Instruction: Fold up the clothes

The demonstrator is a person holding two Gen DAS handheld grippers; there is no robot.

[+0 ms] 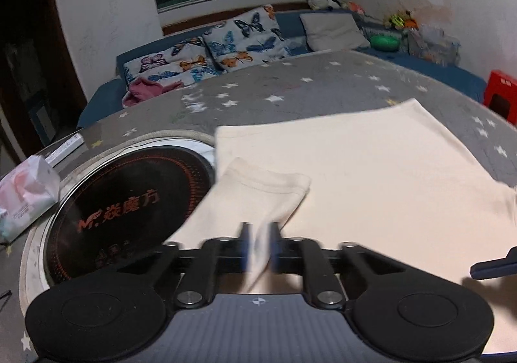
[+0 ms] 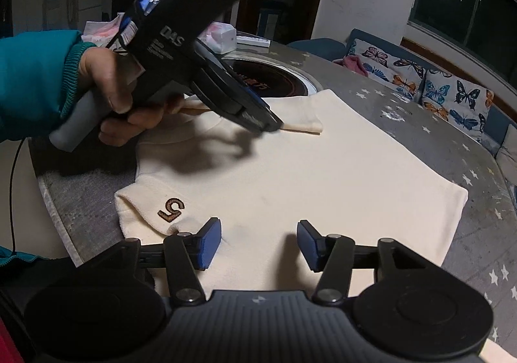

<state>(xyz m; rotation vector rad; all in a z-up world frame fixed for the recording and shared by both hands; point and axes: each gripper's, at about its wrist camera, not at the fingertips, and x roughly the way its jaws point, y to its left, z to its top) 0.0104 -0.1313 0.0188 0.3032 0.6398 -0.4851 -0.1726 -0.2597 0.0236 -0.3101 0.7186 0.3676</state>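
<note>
Cream shirt (image 2: 290, 175) lies spread flat on the grey star-printed tablecloth (image 2: 478, 233), which serves as the landmark for everything around it. The shirt covers the middle of that cloth, its hem toward the far side and its collar end toward the person. One sleeve (image 1: 258, 198) is folded inward over the body of the shirt, on the side nearest the round black cooktop (image 1: 129, 208) set into the table. The other sleeve (image 2: 152, 211), bearing a brown embroidered mark, lies flat at the near edge of the cloth.

The left gripper (image 1: 260, 246) is clenched on the folded sleeve, with cream fabric pinched between its blue pads (image 1: 245, 243). In the right wrist view this same tool reaches down to the sleeve, held by the person's left hand (image 2: 119, 98) in a teal cuff.

The right gripper (image 2: 260, 245) stands released, its jaws wide apart, hovering over the shirt just beside the marked sleeve.

A tissue pack (image 1: 26, 195) sits at the cloth's left edge beside the cooktop. Beyond the cloth, butterfly cushions (image 1: 245, 36) rest on a blue sofa (image 1: 97, 104).
</note>
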